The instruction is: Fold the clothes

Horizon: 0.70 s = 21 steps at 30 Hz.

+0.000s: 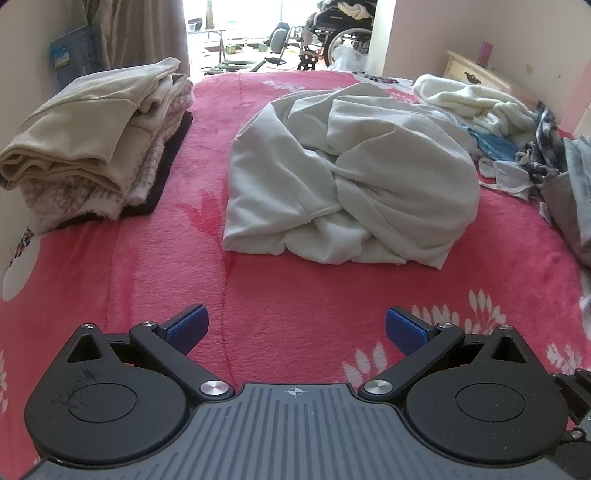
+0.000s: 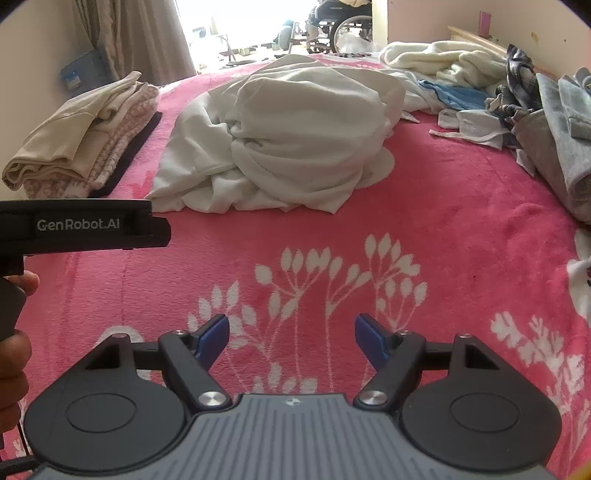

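A crumpled white garment (image 1: 351, 177) (image 2: 288, 136) lies in a heap in the middle of the pink floral blanket (image 1: 295, 288) (image 2: 443, 221). My left gripper (image 1: 293, 326) hovers over the blanket in front of the heap, open, with nothing between its blue pads. My right gripper (image 2: 291, 338) is also open and empty, low over the white flower print, short of the heap. In the right wrist view the left gripper's black body shows at the left edge, with a hand (image 2: 14, 354) on it.
A stack of folded clothes (image 1: 92, 147) (image 2: 81, 140) sits at the left of the bed. Unfolded laundry (image 1: 498, 122) (image 2: 480, 85), white, blue, plaid and grey, is piled at the right. A wheelchair (image 1: 340, 33) stands past a doorway beyond the bed.
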Tool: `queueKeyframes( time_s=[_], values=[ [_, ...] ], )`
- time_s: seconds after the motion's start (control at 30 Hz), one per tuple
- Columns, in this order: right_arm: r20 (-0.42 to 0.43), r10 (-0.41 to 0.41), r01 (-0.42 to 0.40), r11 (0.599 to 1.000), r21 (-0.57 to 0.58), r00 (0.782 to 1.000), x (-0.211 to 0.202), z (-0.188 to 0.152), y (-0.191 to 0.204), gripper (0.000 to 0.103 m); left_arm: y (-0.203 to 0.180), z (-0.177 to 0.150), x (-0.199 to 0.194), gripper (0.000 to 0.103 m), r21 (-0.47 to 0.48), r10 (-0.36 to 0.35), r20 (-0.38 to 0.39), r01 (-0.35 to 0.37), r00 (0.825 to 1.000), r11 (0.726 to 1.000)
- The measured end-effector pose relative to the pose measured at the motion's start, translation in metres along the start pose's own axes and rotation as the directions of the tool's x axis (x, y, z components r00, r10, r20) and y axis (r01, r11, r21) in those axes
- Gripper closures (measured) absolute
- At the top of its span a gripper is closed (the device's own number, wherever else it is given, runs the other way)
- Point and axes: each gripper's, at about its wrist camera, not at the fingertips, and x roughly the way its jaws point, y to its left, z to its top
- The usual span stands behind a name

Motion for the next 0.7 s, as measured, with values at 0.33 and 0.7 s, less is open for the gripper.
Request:
queueKeyframes(
  time_s=[0.33,0.7],
  values=[
    [0.006,-0.003,0.003,1.0,-0.006,1.0,0.0006,-0.0005,-0.0024,0.025,0.0009,0.0019,0.0076,0.0,0.004,-0.003,0.021,0.003,1.0,1.0],
    [0.011,-0.02,0.02,1.0,-0.004,1.0,-0.0005,0.0003,-0.0018,0.025,-0.0044,-0.0021,-0.0005,0.0,0.001,-0.022,0.069,0.022,0.997,1.0]
  ],
)
